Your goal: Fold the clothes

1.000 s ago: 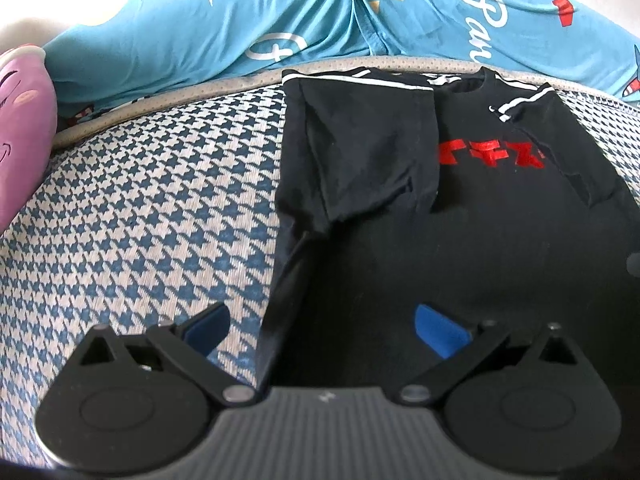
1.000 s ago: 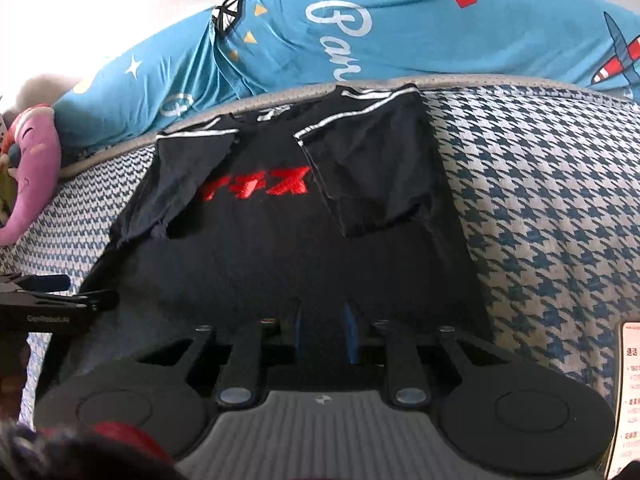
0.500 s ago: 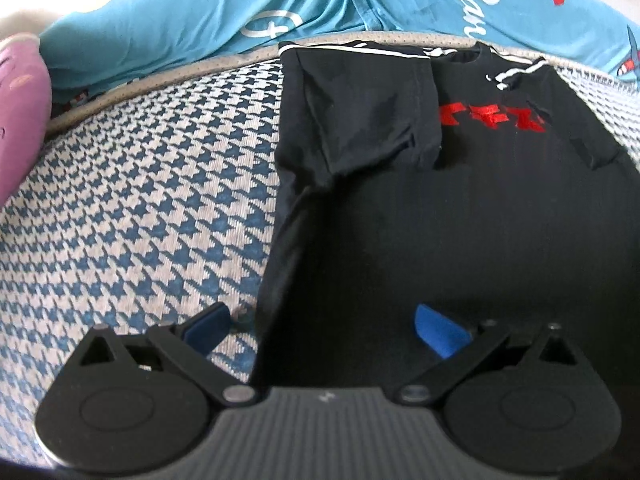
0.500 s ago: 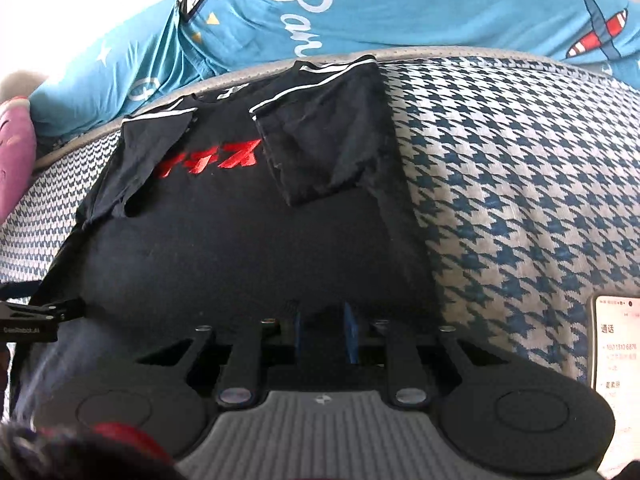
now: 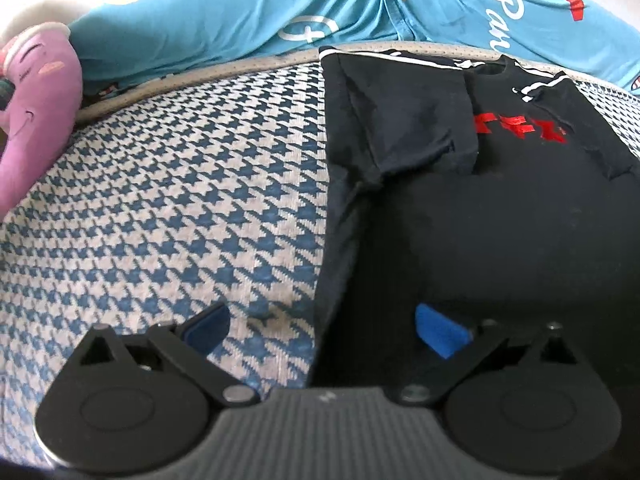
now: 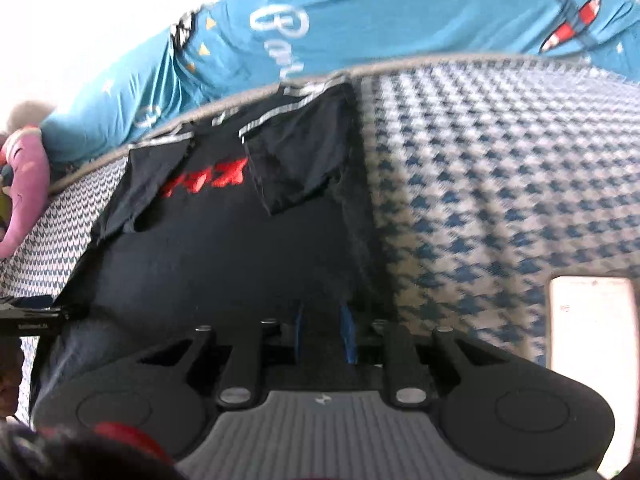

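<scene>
Matte black left gripper (image 5: 322,330) with two round pivot housings, a ribbed grey centre block, silver pivot pins and blue rubber finger pads (image 5: 438,330); matte black right gripper (image 6: 322,330) of the same build, thin blue pads (image 6: 347,332) edge-on above its own ribbed grey block; small pale logo stamped on each block.

You are working in a home, most likely a bedroom. The surface under you is a bed or mattress covered in a blue-and-white houndstooth cloth (image 5: 168,208), with teal bedding (image 5: 248,8) printed with stars, lettering and planes bunched along its far edge. A pink plush toy (image 5: 32,112) lies at one side, and a phone (image 6: 590,324) rests on the cover.
</scene>
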A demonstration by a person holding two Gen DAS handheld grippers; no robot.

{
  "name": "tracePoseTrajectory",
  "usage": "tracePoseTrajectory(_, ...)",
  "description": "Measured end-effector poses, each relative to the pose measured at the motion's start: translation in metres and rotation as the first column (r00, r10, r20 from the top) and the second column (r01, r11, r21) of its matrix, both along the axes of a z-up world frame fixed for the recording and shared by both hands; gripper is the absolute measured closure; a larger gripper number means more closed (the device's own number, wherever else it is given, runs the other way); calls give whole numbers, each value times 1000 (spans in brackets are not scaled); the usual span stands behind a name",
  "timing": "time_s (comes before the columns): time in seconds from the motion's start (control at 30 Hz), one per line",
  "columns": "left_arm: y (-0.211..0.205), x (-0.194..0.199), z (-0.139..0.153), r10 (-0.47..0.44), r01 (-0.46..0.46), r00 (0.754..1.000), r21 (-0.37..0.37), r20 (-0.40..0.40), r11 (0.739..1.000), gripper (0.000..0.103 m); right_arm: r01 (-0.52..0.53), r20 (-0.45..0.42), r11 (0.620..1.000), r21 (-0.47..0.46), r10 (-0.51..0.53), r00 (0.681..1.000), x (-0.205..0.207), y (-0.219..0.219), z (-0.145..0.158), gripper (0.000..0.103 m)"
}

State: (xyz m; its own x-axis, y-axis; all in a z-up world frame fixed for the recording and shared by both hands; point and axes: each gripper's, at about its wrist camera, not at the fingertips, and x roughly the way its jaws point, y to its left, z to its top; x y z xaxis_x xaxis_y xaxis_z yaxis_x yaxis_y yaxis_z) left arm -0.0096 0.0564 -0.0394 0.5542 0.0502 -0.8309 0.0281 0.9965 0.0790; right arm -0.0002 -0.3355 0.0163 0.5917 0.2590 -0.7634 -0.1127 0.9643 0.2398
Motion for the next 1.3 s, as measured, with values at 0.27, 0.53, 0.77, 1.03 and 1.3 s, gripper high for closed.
tracePoseTrajectory(0.27, -17, -33, 6, -47, 47, 999, -34, 4, 998, 0, 83, -6, 996, -18, -83, 997, -27, -20, 4, 82)
tracePoseTrajectory(0.53, -39, -63, -1, -114, 114, 994, -15, -1, 993, 0, 129, -18, 992, -15, -129, 991, -48, -33, 1, 82)
tracePoseTrajectory(0.77, -40, -76, 2, -104, 104, 995, -28, 8, 994, 0, 128, -31, 992, -18, -129, 991, -62, -33, -3, 82)
tracePoseTrajectory(1.03, -40, -89, 6, -89, 90, 996, -21, 22, 996, 0, 120, -36, 992, -46, -122, 992, -74, -27, -8, 82)
tracePoseTrajectory(1.3, -31, -92, -2, -57, 56, 998, -30, -10, 998, 0, 131, -53, 984, -122, -139, 989, -76, -26, -16, 82)
